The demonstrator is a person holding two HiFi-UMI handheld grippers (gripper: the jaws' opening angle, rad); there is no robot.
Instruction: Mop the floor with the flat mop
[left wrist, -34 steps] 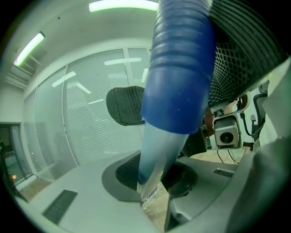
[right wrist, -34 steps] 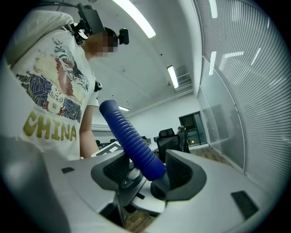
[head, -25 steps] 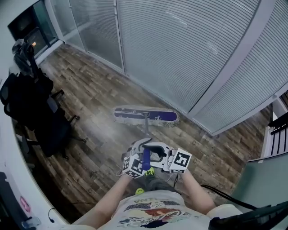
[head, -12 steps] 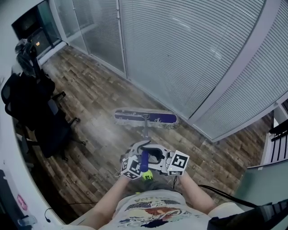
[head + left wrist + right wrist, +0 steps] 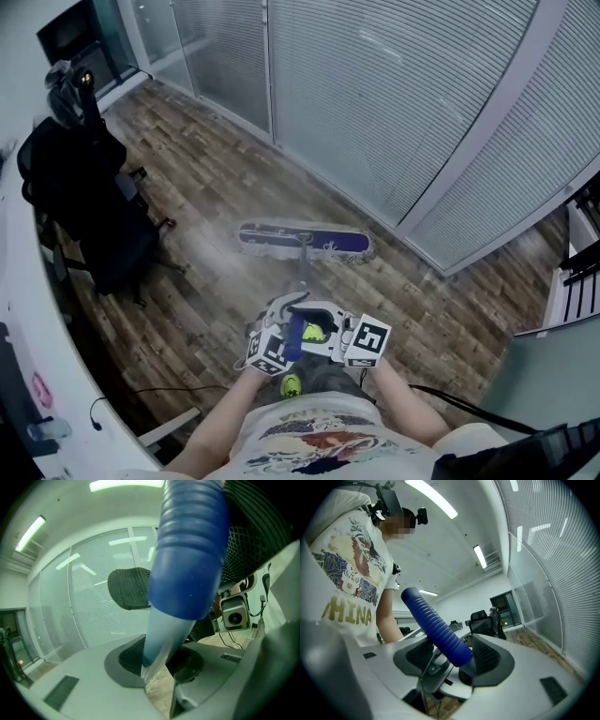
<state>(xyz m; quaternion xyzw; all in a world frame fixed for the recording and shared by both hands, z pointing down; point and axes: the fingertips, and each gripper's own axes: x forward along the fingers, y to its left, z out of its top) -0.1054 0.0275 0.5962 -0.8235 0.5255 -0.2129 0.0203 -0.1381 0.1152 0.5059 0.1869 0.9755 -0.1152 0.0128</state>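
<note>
Now my left gripper (image 5: 159,666) pinches the mop's shaft (image 5: 164,632) below its blue grip (image 5: 436,627); my right gripper (image 5: 450,658), jaws wide, clamps that grip; head (image 5: 302,241) flat on floor (image 5: 216,197).

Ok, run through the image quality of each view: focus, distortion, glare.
Head view: fisheye bows the blinds, mop head sharp, even light. Left gripper view: the mop handle looms close and soft; a ceiling light glares. Right gripper view: mop handle crisp, corners black.
</note>
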